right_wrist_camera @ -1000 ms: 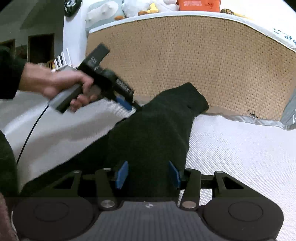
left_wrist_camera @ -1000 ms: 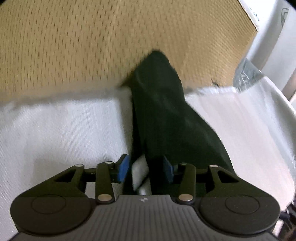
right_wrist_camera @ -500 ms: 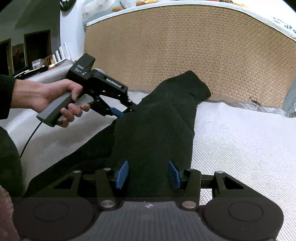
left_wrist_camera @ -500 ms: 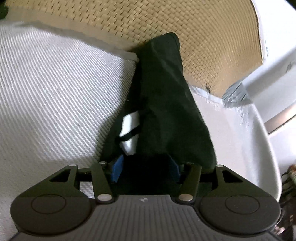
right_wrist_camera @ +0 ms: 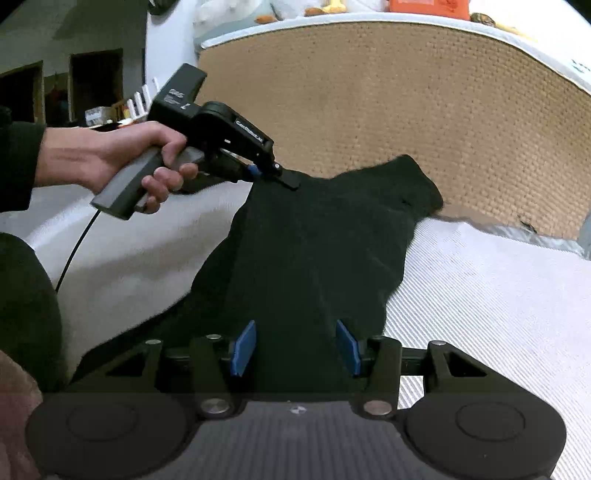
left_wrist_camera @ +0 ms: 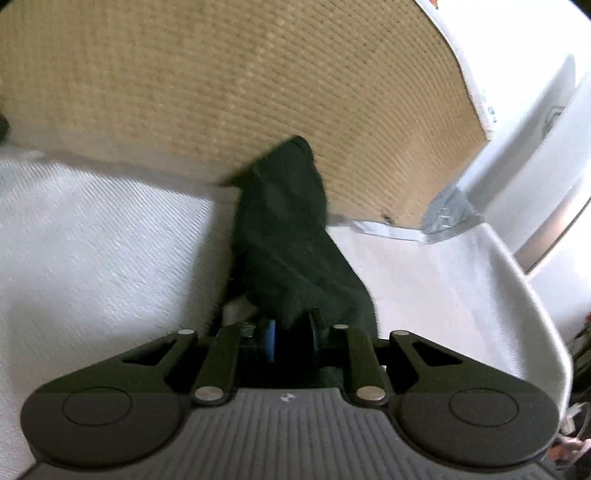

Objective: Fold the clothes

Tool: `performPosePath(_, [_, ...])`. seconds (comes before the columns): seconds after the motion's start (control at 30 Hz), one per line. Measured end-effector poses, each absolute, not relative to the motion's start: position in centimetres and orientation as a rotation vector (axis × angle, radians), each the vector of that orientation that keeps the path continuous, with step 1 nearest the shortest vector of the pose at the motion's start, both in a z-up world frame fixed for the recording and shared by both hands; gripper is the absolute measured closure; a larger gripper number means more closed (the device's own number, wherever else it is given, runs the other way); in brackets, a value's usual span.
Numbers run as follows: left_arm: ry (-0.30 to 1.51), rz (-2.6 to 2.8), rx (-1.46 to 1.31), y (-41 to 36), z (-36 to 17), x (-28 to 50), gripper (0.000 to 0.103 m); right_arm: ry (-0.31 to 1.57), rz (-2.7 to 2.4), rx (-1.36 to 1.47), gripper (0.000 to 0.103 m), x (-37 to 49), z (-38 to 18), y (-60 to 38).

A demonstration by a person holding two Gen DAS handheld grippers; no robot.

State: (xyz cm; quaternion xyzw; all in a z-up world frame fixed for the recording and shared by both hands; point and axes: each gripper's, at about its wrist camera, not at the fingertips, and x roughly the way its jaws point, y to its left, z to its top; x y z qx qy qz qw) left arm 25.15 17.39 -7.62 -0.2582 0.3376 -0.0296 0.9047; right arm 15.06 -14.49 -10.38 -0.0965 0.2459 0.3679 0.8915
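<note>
A dark green garment [right_wrist_camera: 314,254] lies on a white woven bed surface [right_wrist_camera: 498,280], its far end against a tan woven headboard [right_wrist_camera: 406,103]. My left gripper [left_wrist_camera: 291,338] is shut on the garment's edge [left_wrist_camera: 291,236] and lifts it; it also shows in the right wrist view [right_wrist_camera: 275,175], held by a hand. My right gripper [right_wrist_camera: 295,347] is open, its blue pads either side of the garment's near part, which passes between them. A white label [left_wrist_camera: 236,310] shows under the cloth by the left gripper.
The bed's right edge [left_wrist_camera: 535,314] curves away, with a white wall [left_wrist_camera: 546,147] beyond. Toys and an orange box [right_wrist_camera: 424,5] sit on top of the headboard. Dark shelving [right_wrist_camera: 55,92] stands at the far left.
My left gripper has closed on the garment's edge and lifted it toward the headboard. My right gripper has stayed open over the near part.
</note>
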Motion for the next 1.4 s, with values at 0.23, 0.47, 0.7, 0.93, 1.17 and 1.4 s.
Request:
performPosePath(0.23, [0.845, -0.014, -0.514, 16.8, -10.5, 26.4, 0.061, 0.524, 0.79, -0.267, 0.051, 15.3, -11.8, -12.6])
performPosePath(0.47, [0.901, -0.173, -0.486, 16.8, -10.8, 24.2, 0.037, 0.599, 0.759, -0.252, 0.05, 17.1, -13.1, -13.9])
performPosePath(0.7, [1.039, -0.253, -0.417, 15.9, -12.0, 22.6, 0.036, 0.6, 0.715, -0.1, 0.052, 18.5, -11.8, -15.4])
performPosePath(0.93, [1.091, -0.319, -0.298, 12.5, -12.3, 21.8, 0.07, 0.617, 0.708, -0.093, 0.052, 18.7, -11.9, -15.1])
performPosePath(1.17, [1.16, -0.25, -0.14, 12.6, -11.3, 21.3, 0.092, 0.595, 0.686, -0.206, 0.053, 18.1, -12.4, -13.9])
performPosePath(1.4, [1.168, -0.227, -0.086, 12.6, -11.5, 20.1, 0.087, 0.626, 0.625, -0.248, 0.054, 18.1, -13.2, -13.1])
